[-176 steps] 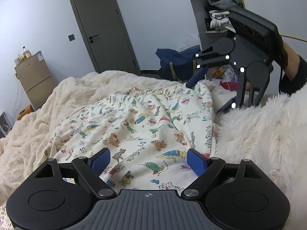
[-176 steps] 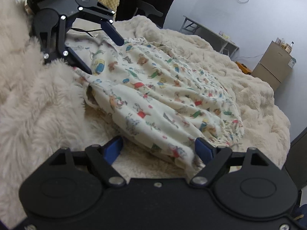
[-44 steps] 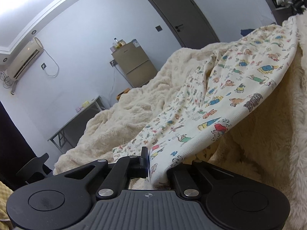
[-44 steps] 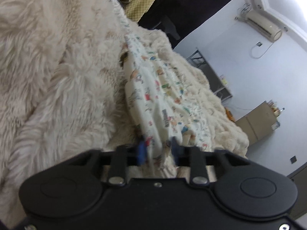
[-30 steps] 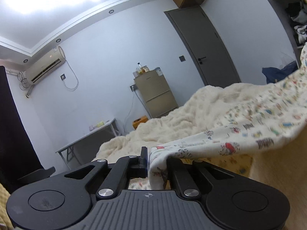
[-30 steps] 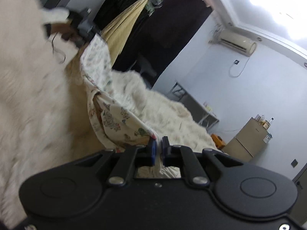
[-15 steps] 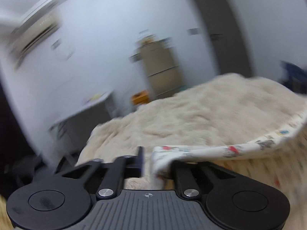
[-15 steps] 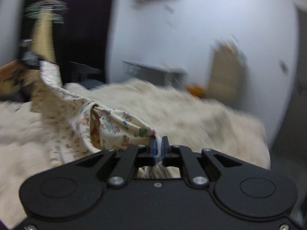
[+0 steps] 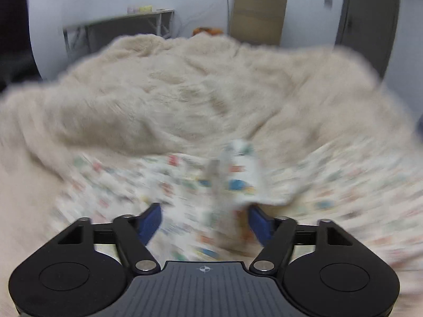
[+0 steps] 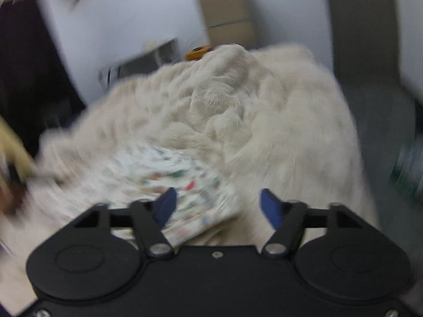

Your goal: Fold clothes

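Both grippers had let go since half a second earlier: then each was pinched on an edge of the printed garment [image 9: 185, 185] and holding it up off the bed; now it lay on the fluffy cream blanket [image 9: 198, 92].

Left gripper [image 9: 205, 220]: fingers apart, nothing between the pads. A bunched bit of the cloth stood up just ahead of them; I read it as a released edge not yet settled, but blur was too heavy to be sure.

Right gripper [image 10: 215, 206]: fingers apart too, the garment's near corner under the left-hand finger, the blanket under the other. Nothing clamped.

Why the drop, as I judged it: both edges carried forward and let fall so the cloth doubled over itself. The right wrist view showed a compact, squarish patch with a straight near edge, which fit a fold laid down. I couldn't count layers through the blur.

Containers: none in play. A beige cabinet [image 9: 257, 8] and a grey table [image 9: 119, 26] stood by the far wall; contents unreadable.
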Available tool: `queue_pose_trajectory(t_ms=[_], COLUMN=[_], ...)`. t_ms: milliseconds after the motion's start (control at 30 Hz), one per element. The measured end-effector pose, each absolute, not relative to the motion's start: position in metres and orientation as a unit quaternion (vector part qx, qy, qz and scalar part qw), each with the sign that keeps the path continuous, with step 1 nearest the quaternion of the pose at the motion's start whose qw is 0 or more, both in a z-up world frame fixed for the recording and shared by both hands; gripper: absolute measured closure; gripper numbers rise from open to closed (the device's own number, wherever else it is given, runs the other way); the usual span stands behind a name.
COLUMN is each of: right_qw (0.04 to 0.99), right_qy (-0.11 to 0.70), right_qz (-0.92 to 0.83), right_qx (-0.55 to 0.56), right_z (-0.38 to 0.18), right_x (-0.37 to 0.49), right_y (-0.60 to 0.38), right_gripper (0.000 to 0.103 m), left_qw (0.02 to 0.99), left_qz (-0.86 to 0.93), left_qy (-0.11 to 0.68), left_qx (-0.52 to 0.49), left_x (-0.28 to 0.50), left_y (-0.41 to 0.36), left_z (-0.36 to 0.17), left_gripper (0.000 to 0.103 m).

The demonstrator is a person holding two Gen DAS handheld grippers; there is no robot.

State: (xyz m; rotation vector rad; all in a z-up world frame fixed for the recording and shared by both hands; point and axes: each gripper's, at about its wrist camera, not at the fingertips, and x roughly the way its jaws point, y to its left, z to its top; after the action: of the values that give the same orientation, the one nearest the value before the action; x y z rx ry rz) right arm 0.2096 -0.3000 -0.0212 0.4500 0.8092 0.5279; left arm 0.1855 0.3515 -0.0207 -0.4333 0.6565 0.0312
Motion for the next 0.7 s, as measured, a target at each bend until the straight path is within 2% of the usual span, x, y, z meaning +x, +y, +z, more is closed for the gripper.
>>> queue_pose_trajectory(t_ms=[67, 167, 300, 367, 467, 600, 700], right_qw=[0.832, 0.783, 0.705, 0.690, 0.679, 0.674, 0.666], right_qy=[0.402, 0.423, 0.444, 0.439, 0.437, 0.437, 0.433], right_qz=[0.272, 0.300, 0.334, 0.325, 0.299, 0.256, 0.222], right_qx=[0.268, 0.344, 0.441, 0.476, 0.508, 0.538, 0.565], right_z=[-0.040, -0.069, -0.108, -0.119, -0.128, -0.133, -0.139], right_x=[0.203, 0.192, 0.179, 0.187, 0.198, 0.209, 0.217], right_y=[-0.298, -0.295, -0.291, -0.282, -0.268, -0.248, -0.237], right_gripper=[0.022, 0.021, 0.021, 0.023, 0.030, 0.032, 0.040], left_qw=[0.897, 0.865, 0.862, 0.850, 0.820, 0.782, 0.752], left_qz=[-0.069, -0.139, -0.167, -0.173, -0.188, -0.178, -0.160], left_qy=[0.283, 0.250, 0.269, 0.302, 0.320, 0.331, 0.316], left_qx=[-0.331, -0.412, -0.395, -0.397, -0.436, -0.497, -0.556], left_x=[0.161, 0.143, 0.136, 0.145, 0.152, 0.156, 0.161], left_y=[0.359, 0.354, 0.327, 0.314, 0.308, 0.312, 0.320], left_z=[-0.019, -0.018, -0.021, -0.036, -0.063, -0.101, -0.123], left_gripper=[0.015, 0.010, 0.009, 0.009, 0.009, 0.009, 0.009])
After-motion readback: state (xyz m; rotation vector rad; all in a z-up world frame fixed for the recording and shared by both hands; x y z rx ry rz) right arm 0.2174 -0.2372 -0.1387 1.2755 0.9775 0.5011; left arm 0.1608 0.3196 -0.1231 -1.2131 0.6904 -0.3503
